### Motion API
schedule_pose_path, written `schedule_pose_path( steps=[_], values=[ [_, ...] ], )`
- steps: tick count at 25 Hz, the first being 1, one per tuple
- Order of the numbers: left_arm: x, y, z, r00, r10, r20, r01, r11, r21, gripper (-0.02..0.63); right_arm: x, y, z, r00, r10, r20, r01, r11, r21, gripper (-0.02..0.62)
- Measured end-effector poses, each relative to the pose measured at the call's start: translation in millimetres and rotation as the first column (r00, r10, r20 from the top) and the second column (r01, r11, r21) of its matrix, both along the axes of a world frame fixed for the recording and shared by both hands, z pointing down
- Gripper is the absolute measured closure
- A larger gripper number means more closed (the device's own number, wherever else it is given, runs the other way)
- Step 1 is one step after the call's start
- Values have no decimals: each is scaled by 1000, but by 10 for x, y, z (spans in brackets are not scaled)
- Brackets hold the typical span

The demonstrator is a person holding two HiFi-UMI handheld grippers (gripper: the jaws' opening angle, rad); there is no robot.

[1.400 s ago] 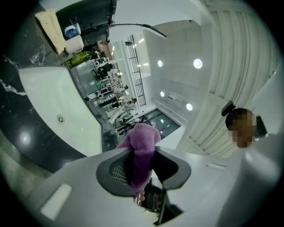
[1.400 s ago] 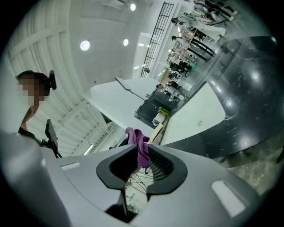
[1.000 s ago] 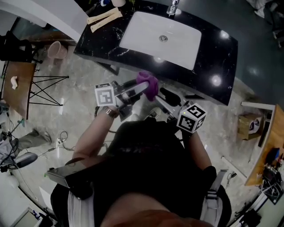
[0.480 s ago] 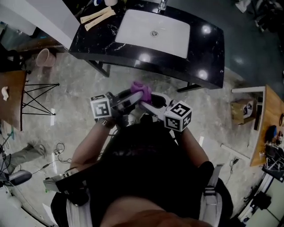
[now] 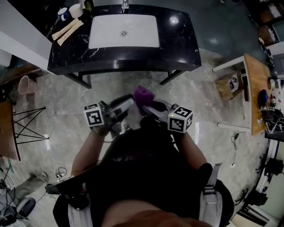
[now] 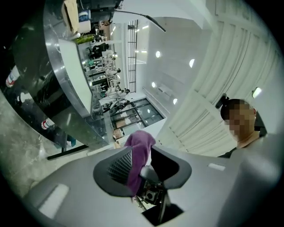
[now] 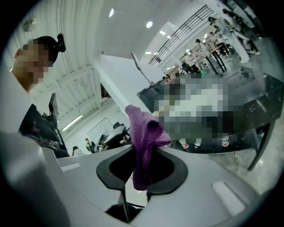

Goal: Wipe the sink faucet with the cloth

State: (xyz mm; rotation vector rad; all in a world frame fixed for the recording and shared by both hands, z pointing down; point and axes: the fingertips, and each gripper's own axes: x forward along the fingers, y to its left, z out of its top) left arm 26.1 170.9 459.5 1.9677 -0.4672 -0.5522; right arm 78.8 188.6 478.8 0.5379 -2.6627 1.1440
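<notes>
The purple cloth (image 5: 143,94) is bunched between my two grippers, in front of my body and well back from the black counter (image 5: 177,42). My left gripper (image 5: 132,102) still has the cloth (image 6: 138,150) against its ribbed pad while its jaws are opening. From the other side my right gripper (image 5: 145,107) is closing its jaws, and the cloth (image 7: 144,146) hangs pinched in the gap. At the counter's back edge, behind the white sink basin (image 5: 102,35), stands the chrome faucet (image 5: 124,5), far from both grippers.
Bottles and a cup (image 5: 73,10) and two pale strips (image 5: 66,29) lie at the counter's left end. A pink bin (image 5: 26,84) and a folding stand (image 5: 26,126) are on the floor at left, and a wooden table (image 5: 258,88) stands at right.
I have moved back from the counter, so the sink sits farther off. The right gripper came up to the cloth and its jaws closed round it. The left gripper still carries the cloth.
</notes>
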Motion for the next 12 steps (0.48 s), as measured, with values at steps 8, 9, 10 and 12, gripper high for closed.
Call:
schedule_pose_path(
  steps=[8, 9, 10, 12],
  values=[
    [-20, 224, 278, 973, -25, 231, 26, 1000, -4, 606, 1222, -970, 5, 934, 357, -25, -358, 933, -33, 505],
    [21, 263, 331, 966, -29, 257, 31, 1000, -4, 606, 1391, -1131, 37, 921, 387, -53, -388, 921, -29, 505],
    [69, 300, 383, 961, -34, 275, 37, 999, -6, 606, 1542, -1289, 73, 910, 407, -77, -410, 911, -32, 505],
    [182, 379, 472, 953, -49, 300, 57, 998, -20, 606, 1822, -1612, 163, 894, 430, -124, -438, 898, -44, 505]
  ],
)
